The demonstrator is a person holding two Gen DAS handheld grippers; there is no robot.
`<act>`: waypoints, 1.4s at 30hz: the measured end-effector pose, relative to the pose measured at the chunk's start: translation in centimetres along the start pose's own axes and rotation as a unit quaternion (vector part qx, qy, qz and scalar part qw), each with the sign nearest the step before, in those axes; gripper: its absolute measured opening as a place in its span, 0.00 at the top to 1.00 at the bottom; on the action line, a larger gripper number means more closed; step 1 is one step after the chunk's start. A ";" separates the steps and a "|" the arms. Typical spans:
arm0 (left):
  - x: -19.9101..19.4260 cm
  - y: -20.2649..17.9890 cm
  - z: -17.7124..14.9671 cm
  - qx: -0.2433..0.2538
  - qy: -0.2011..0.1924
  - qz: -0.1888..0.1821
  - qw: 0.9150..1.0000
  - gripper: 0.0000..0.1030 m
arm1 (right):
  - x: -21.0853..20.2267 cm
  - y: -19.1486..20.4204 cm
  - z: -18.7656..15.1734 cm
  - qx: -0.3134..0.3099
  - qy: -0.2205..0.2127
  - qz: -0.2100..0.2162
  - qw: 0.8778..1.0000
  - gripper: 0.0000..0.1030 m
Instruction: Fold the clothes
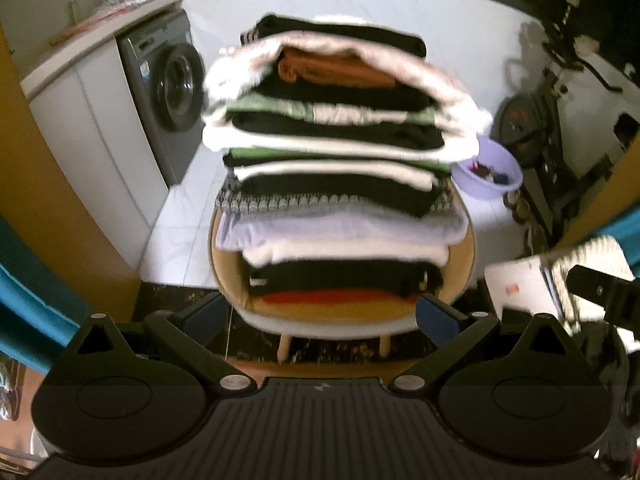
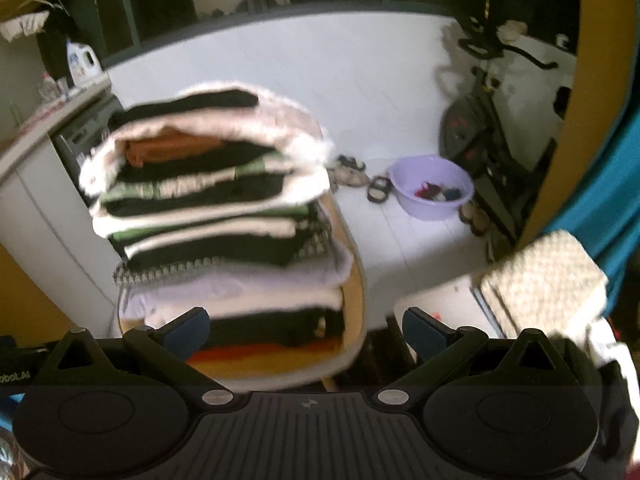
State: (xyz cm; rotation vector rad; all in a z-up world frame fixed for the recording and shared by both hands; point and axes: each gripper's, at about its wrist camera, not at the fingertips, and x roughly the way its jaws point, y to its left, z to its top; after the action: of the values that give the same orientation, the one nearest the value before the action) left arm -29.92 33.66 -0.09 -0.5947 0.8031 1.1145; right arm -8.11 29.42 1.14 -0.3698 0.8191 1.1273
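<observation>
Your left hand-held gripper and right hand-held gripper both sit wide and empty just short of the chair, where the stack of folded clothes rests, likely parked there as finished.

Stack of clothes stood on a chair, washer to its left, basin on the floor behind at right, bike beyond.

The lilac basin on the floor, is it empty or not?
Not empty. The lilac basin holds a few small red, dark and blue items at its bottom; blur hides what they are.
</observation>
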 end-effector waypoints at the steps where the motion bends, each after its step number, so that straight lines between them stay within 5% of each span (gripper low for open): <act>1: -0.2 0.5 -0.5 0.002 0.004 -0.004 1.000 0.01 | -0.5 0.4 -0.9 0.006 0.004 -0.003 1.000 0.01; 11: -2.4 3.4 -5.0 0.024 0.020 -0.030 0.999 0.01 | -5.2 3.8 -8.3 0.025 0.019 -0.033 0.999 0.01; 23: -5.5 3.8 -9.3 0.046 0.028 -0.048 0.997 0.01 | -10.3 3.5 -14.4 0.053 0.029 -0.061 0.996 0.01; 42: -9.3 2.3 -12.0 0.013 0.024 -0.027 0.999 0.01 | -14.0 2.2 -15.9 0.015 0.030 -0.037 0.999 0.01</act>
State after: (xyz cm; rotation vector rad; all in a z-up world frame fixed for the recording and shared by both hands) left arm -37.29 20.19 0.33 -0.6200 0.8374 1.0415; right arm -18.92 11.04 1.23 -0.4084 0.8673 1.0377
